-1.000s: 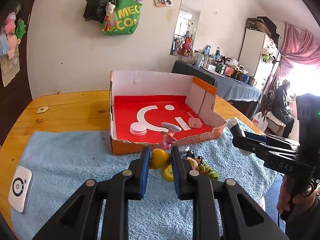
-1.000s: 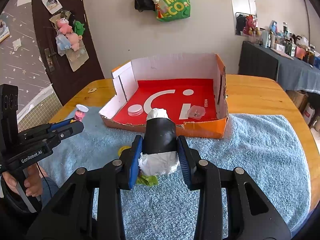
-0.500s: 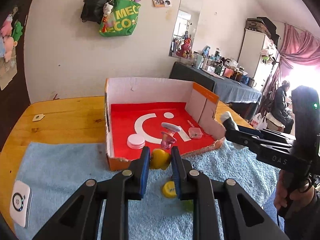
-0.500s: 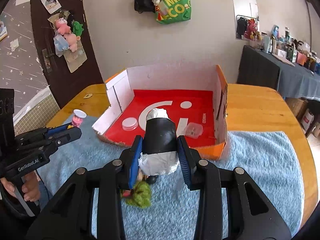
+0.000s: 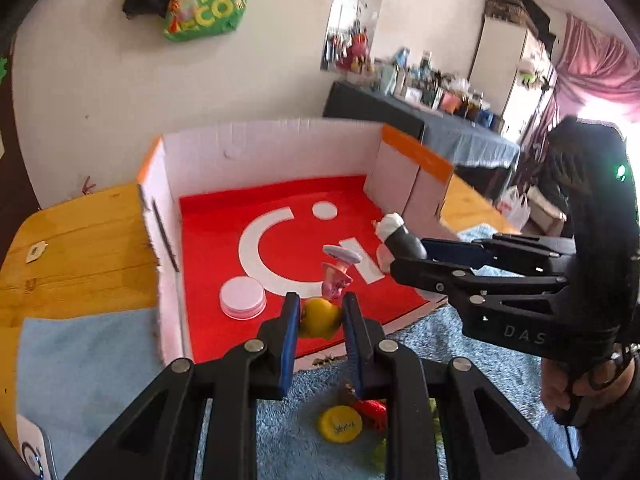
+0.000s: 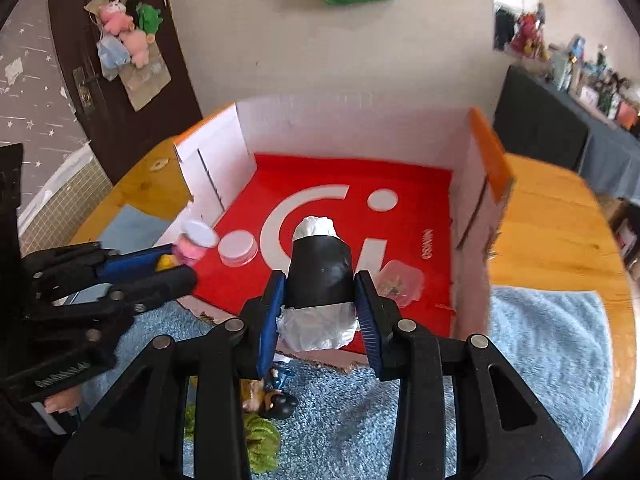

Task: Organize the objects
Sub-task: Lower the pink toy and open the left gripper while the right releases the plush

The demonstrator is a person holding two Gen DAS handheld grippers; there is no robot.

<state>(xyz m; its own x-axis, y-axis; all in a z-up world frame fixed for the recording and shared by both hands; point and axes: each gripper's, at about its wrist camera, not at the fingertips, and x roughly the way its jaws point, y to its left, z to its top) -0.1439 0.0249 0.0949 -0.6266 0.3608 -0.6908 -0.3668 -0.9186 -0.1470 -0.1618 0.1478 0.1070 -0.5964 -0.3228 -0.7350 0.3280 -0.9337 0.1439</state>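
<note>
Both grippers are now reaching over the cardboard box (image 5: 272, 148), having advanced: left gripper (image 5: 319, 320) clamping the yellow-and-pink toy (image 5: 320, 312), right gripper (image 6: 320, 312) clamping the black-and-white roll (image 6: 320, 268). Near toys on the blue towel (image 6: 540, 360) are partly hidden.

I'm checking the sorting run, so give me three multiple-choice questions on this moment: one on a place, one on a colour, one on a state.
1. Where is the white round lid?
A. on the blue towel
B. on the box's red floor
C. on the bare wood

2. What colour is the toy in the left claw?
A. yellow and pink
B. green
C. black

3. The right claw is:
A. open, empty
B. shut on the black-and-white roll
C. out of view

Key: B, it lies inside the box; A, yellow body, pink top; B, both fingers press the roll's sides.
</note>
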